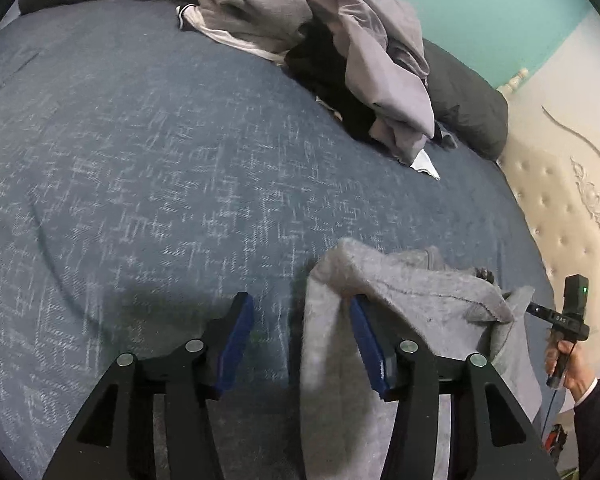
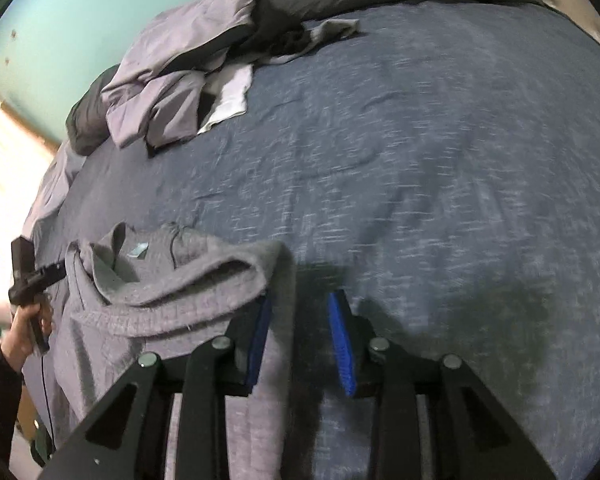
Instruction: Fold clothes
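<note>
Where the blue-grey woven bedspread (image 1: 148,168) fills most of both wrist views, it lies fairly smooth with a few shallow creases, and the shadows of the tools fall across it in the lower part of each frame. A grey sweatshirt (image 2: 168,292) sits rumpled near the bed's edge, at lower right in the left wrist view and lower left in the right wrist view.

The left gripper (image 1: 302,336) has its blue fingers (image 1: 236,344) spread apart; the sweatshirt's cloth drapes over the right-hand one and hangs partly in the gap, but nothing is pinched. The right gripper (image 2: 304,340) is likewise released, its fingers parted with a strip of the grey cloth lying between them.

Across the upper part of both frames, a pile of clothes (image 1: 340,40) in lilac-grey, black and white is heaped against dark grey pillows (image 1: 468,108). Behind them rises a teal wall (image 1: 480,8). A cream tufted headboard (image 1: 552,208) with carved ornament shows at the right edge of the left wrist view.
</note>
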Action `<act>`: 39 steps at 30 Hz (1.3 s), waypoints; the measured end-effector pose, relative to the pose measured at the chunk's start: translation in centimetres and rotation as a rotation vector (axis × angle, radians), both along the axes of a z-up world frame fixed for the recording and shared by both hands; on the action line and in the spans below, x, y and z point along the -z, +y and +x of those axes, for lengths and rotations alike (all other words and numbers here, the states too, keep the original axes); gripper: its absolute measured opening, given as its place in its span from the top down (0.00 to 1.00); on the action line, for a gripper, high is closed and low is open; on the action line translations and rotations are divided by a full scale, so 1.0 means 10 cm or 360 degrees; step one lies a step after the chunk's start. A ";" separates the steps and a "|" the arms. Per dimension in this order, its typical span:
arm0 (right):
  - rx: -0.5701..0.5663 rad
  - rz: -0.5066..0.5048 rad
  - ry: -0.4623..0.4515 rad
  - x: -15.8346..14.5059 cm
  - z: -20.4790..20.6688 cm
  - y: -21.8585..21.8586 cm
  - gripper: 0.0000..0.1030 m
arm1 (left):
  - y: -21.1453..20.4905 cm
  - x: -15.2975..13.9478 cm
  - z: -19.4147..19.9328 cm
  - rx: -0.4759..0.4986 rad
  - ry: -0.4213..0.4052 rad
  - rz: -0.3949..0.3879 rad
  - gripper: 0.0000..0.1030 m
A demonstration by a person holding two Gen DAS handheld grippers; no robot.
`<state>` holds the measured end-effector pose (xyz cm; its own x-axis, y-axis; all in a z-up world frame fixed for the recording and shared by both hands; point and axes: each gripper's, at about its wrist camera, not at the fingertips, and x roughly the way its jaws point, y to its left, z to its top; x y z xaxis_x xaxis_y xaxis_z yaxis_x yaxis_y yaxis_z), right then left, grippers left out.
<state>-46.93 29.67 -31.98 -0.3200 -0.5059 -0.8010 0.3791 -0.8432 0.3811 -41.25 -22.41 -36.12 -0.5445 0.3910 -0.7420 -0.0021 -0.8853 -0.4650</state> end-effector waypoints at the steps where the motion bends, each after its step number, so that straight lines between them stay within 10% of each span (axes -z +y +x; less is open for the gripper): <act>1: -0.0005 -0.0007 0.0015 -0.01 -0.02 -0.02 0.70 | 0.01 0.00 -0.02 -0.0001 0.0007 0.0010 0.46; 11: -0.0010 0.0001 0.0029 0.06 -0.28 -0.23 0.71 | 0.14 0.02 -0.23 0.0043 0.0066 0.0055 0.47; 13: -0.0006 0.0000 0.0031 0.09 -0.29 -0.25 0.82 | 0.19 0.02 -0.23 0.0078 0.0077 0.0038 0.70; 19: 0.0005 0.0020 0.0112 0.05 -0.24 -0.26 0.97 | 0.21 -0.04 -0.19 0.0095 0.0108 0.0003 0.92; 39: 0.0230 -0.0019 0.0351 -0.41 -0.25 0.05 0.98 | -0.02 -0.28 -0.19 -0.0029 0.0119 -0.0093 0.94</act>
<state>-49.44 30.15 -27.87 -0.5559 -0.4514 -0.6980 0.3301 -0.8905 0.3130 -43.18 -22.61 -33.28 -0.6058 0.3376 -0.7205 -0.0186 -0.9113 -0.4114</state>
